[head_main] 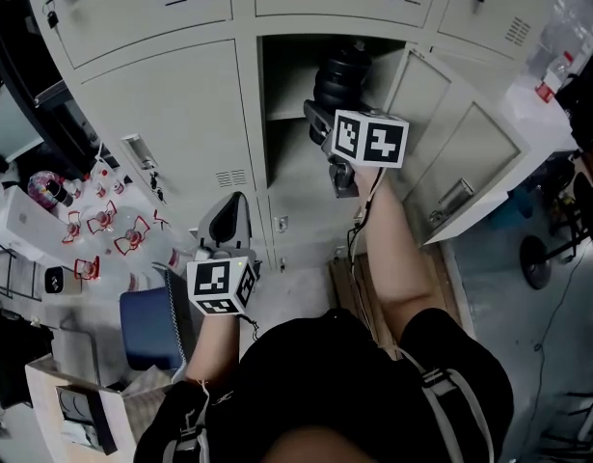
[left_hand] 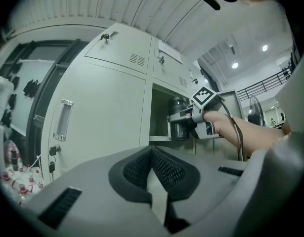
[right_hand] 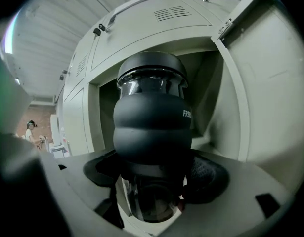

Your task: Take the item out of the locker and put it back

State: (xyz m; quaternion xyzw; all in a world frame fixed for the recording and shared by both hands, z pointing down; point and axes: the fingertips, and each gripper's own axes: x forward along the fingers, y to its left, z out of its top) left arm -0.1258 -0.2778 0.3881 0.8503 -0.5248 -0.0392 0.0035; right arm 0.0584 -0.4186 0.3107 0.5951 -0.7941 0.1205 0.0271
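black clothes [head_main: 315, 374], grey left gripper [head_main: 229, 205] and right gripper [head_main: 323, 119], marker cubes [head_main: 370, 139].

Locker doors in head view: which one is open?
The grey metal door at the right, swung outward beside the black ribbed bottle; the other doors in view look shut.

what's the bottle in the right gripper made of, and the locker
Bottle: a matte black, bulging sleeve, likely rubber or silicone, over a clear glossy body, glass or plastic, seen under the lid. Locker: pale painted sheet metal, judging by its punched vent slots.
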